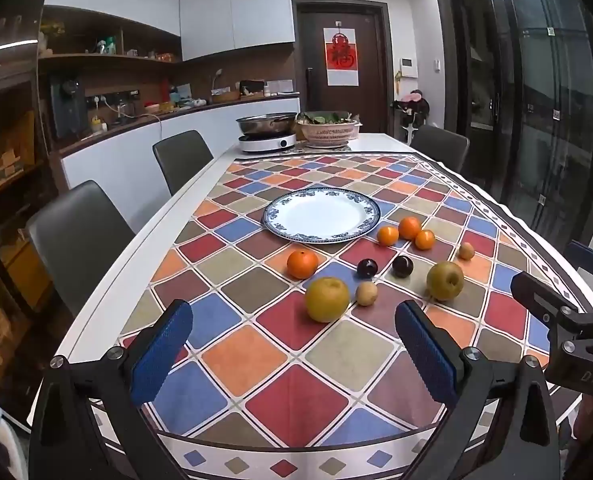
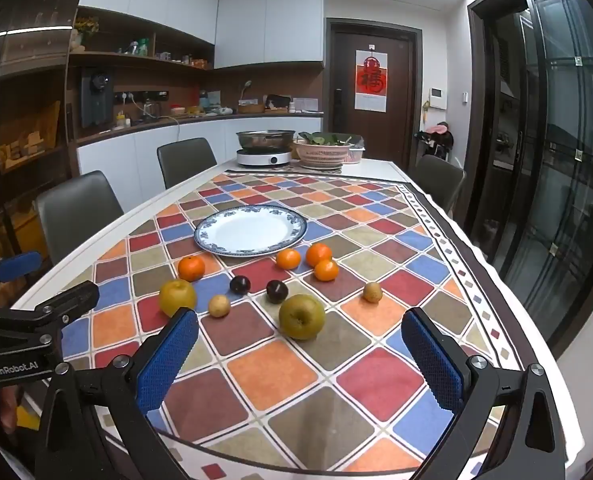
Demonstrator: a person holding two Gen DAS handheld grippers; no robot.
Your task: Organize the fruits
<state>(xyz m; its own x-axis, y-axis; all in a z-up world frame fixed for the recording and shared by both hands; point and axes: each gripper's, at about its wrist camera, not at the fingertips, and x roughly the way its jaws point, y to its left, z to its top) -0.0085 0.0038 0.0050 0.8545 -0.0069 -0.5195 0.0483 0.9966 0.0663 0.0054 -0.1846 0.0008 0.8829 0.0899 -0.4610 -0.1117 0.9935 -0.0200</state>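
A: Start at the claws. What have they got?

B: Nothing. The left gripper (image 1: 292,344) has its blue ribbed pads spread as wide as they go, only the chequered tablecloth (image 1: 296,400) showing between them. The right gripper (image 2: 300,354) is the same: gaping, empty, tilted down at the table.

A: And the fruit?

B: All loose on the cloth, just beyond the fingers. The nearer brownish-yellow round pear (image 1: 327,299) sits ahead of the left claw, the second pear (image 2: 301,316) ahead of the right. Further out lie two small tan fruits, two dark plums, four oranges.

A: The white plate with the blue patterned rim (image 1: 274,216)?

B: Bare, behind the fruit.

A: So nothing is sorted yet?

B: I'd judge it the very start. The next move calls for lowering one claw around a pear, then closing gently.
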